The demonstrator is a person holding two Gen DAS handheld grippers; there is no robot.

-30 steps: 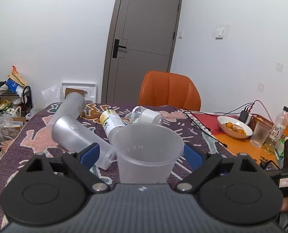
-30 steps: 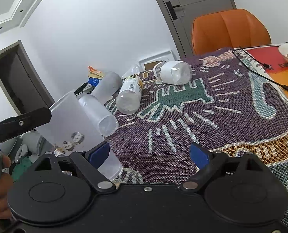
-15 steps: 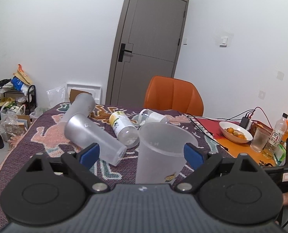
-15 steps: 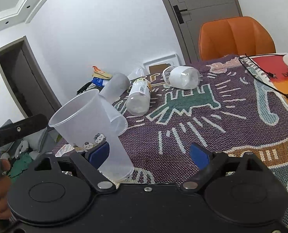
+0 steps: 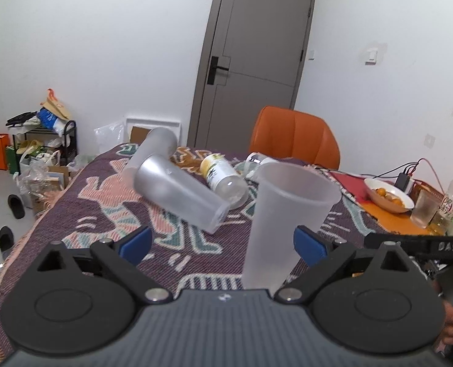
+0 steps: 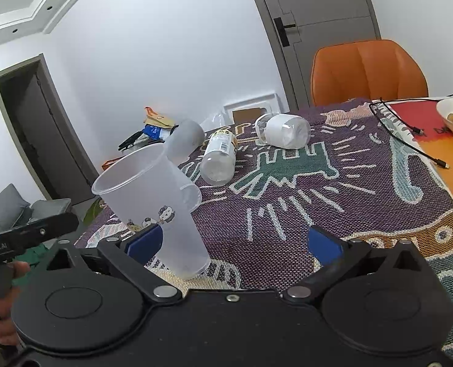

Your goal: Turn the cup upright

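A frosted plastic cup (image 5: pixel 283 214) stands upright on the patterned cloth, mouth up, between my left gripper's (image 5: pixel 222 243) open fingers, nearer the right one. I cannot tell if that finger touches it. In the right wrist view the same cup (image 6: pixel 156 205), with small cartoon figures, stands at the left, just past the left fingertip of my open, empty right gripper (image 6: pixel 234 241). Two more frosted cups (image 5: pixel 177 195) lie on their sides behind it.
A clear bottle (image 5: pixel 223 179) and a jar with white contents (image 6: pixel 283 131) lie on the cloth (image 6: pixel 333 189). An orange chair (image 5: pixel 293 137) stands behind the table. A bowl of fruit (image 5: pixel 388 195), a glass (image 5: pixel 423 208), a bottle (image 5: pixel 451 195) and cables (image 6: pixel 403 134) are at right.
The cup has gone from tilted toward the left camera to standing upright on the cloth. The left gripper has drawn back and shifted left of the cup.
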